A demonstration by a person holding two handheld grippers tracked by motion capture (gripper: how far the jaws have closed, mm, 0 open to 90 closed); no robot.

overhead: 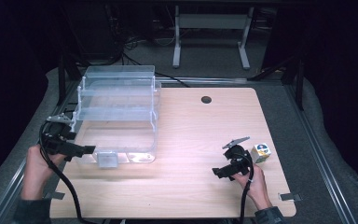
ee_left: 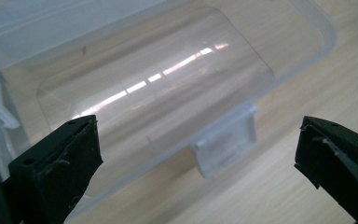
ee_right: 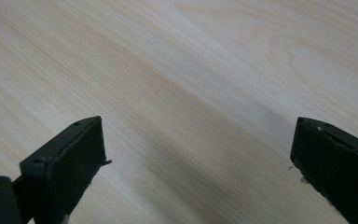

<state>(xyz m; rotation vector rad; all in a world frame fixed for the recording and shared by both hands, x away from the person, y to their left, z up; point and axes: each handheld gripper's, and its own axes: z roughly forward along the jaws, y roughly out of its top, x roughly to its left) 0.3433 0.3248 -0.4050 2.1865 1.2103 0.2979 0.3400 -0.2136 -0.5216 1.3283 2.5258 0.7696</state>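
Left hand is holding the left gripper low at the table's left edge, jaws spread wide and gripping nothing. The clear plastic organizer box is sitting just ahead of those jaws; the left gripper view is showing its front latch between them. Right gripper is hovering over bare wooden table, jaws parted and empty, a small cube lying behind them. Dark room beyond.

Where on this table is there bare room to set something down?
Bare wood lies between the clear organizer box and the right gripper, and along the far edge around the cable hole. It is crowded at the left gripper by the box latch, and beside the small cube.
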